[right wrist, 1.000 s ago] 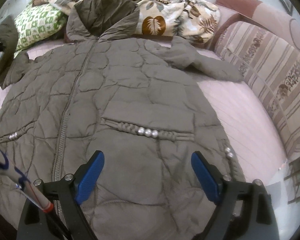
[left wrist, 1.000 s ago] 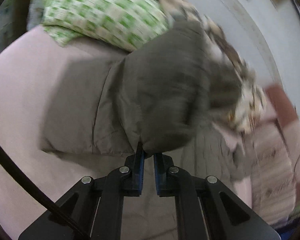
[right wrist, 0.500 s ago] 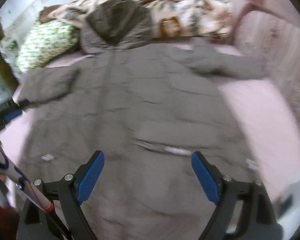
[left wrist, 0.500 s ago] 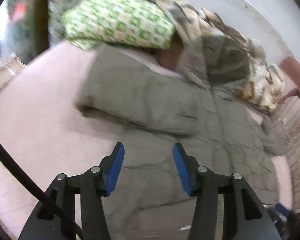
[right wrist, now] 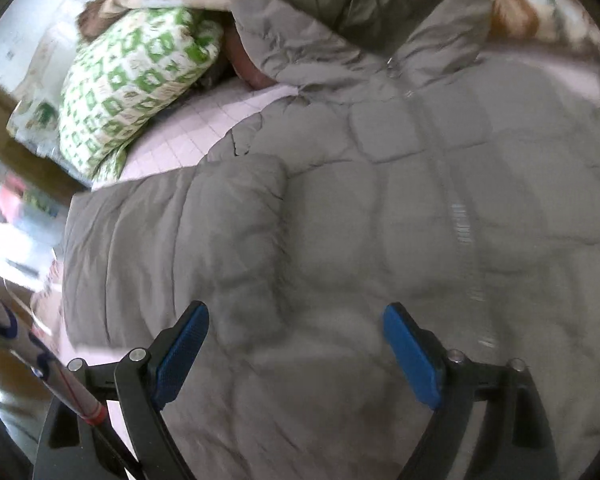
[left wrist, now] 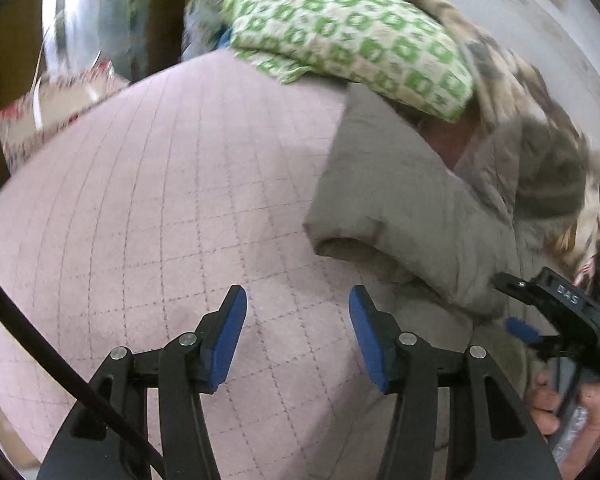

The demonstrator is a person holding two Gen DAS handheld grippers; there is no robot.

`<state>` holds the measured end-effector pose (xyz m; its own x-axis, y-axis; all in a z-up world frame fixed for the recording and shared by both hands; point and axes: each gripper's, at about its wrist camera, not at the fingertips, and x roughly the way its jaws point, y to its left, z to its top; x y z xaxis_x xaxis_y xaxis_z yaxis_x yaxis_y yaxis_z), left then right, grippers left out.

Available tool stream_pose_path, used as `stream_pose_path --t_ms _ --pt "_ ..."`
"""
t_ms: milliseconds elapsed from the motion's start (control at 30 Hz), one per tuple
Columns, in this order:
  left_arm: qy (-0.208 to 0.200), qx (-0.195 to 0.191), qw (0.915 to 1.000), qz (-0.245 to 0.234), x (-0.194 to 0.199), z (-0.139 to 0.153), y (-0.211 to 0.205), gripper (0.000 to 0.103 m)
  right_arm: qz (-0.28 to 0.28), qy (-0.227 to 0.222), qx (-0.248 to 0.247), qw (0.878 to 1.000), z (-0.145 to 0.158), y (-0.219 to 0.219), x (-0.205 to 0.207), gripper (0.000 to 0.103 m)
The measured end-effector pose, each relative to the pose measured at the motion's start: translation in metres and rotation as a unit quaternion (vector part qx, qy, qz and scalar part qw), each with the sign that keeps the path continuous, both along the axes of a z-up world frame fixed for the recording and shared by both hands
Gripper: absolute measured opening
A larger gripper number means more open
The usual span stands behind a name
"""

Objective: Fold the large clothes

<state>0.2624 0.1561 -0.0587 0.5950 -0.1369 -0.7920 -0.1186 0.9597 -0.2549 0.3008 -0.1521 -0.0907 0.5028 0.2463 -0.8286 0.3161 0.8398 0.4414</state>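
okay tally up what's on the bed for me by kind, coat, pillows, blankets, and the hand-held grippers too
Quilted grey coat: 1
Green-patterned pillow: 1
Leaf-print blanket: 1
Hand-held grippers: 2, the left hand-held gripper and the right hand-held gripper, both with jaws apart and nothing between them
Total: 5

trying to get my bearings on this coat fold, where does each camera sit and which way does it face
Left wrist: sits on the left gripper, angled down at the pink quilted bedspread and the coat's folded-in sleeve; its own open blue-padded fingers show, plus the right gripper and a hand at right.
Right wrist: sits on the right gripper, angled down over the grey quilted coat toward its hood; only its open fingers show.
Shared: the coat sleeve, the hood, the bedspread and the green-patterned pillow.
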Motion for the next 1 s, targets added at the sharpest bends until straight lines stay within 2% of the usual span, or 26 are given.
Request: stream_pose_path --t_ms 67,133,167,233,333,467,567,633,667,733,800,900,1000 --pt "0.006 0.001 0.9999 0.013 0.002 -0.003 0.008 0.052 0.000 0.008 0.029 1.000 -0.005 0.007 0.011 0.084" --pt "0.009 -0.003 0.9998 0.020 0.003 -0.006 0.008 0.052 0.014 0.015 0.035 0.999 -0.005 0.017 0.020 0.040" --pt "0.012 -0.006 0.9997 0.021 0.005 -0.007 0.007 0.052 0.019 0.019 0.033 0.999 -0.004 0.021 0.023 0.030" --pt "0.018 -0.015 0.9996 0.015 0.004 -0.009 0.007 0.052 0.030 0.013 0.039 0.999 0.004 0.022 0.023 0.020" --pt "0.019 -0.015 0.9997 0.004 0.002 -0.008 0.002 0.052 0.021 0.000 -0.014 1.000 0.027 0.009 0.016 0.018" --pt "0.021 -0.016 0.9995 -0.017 -0.002 -0.007 -0.009 0.052 -0.022 0.006 -0.094 0.995 0.047 -0.042 -0.002 0.017" --pt "0.028 -0.022 0.9990 -0.028 -0.002 -0.009 -0.016 0.052 -0.070 0.035 -0.154 0.985 0.049 -0.091 -0.018 0.017" --pt "0.032 -0.020 0.9986 -0.037 -0.004 -0.011 -0.024 0.052 -0.107 0.066 -0.204 0.971 0.042 -0.129 -0.030 0.017" --pt "0.032 -0.018 0.9985 -0.040 -0.005 -0.011 -0.026 0.052 -0.119 0.078 -0.214 0.967 0.039 -0.141 -0.033 0.017" --pt "0.030 -0.010 0.9983 -0.049 -0.007 -0.011 -0.035 0.052 -0.151 0.099 -0.220 0.958 0.029 -0.173 -0.043 0.017" --pt "0.030 0.003 0.9976 -0.063 -0.009 -0.011 -0.046 0.052 -0.169 0.111 -0.205 0.958 0.019 -0.196 -0.052 0.017" --pt "0.037 0.021 0.9959 -0.080 -0.009 -0.014 -0.062 0.052 -0.172 0.121 -0.182 0.961 0.000 -0.209 -0.054 0.019" --pt "0.050 0.040 0.9935 -0.094 -0.012 -0.021 -0.077 0.052 -0.173 0.123 -0.185 0.960 -0.015 -0.210 -0.051 0.026"
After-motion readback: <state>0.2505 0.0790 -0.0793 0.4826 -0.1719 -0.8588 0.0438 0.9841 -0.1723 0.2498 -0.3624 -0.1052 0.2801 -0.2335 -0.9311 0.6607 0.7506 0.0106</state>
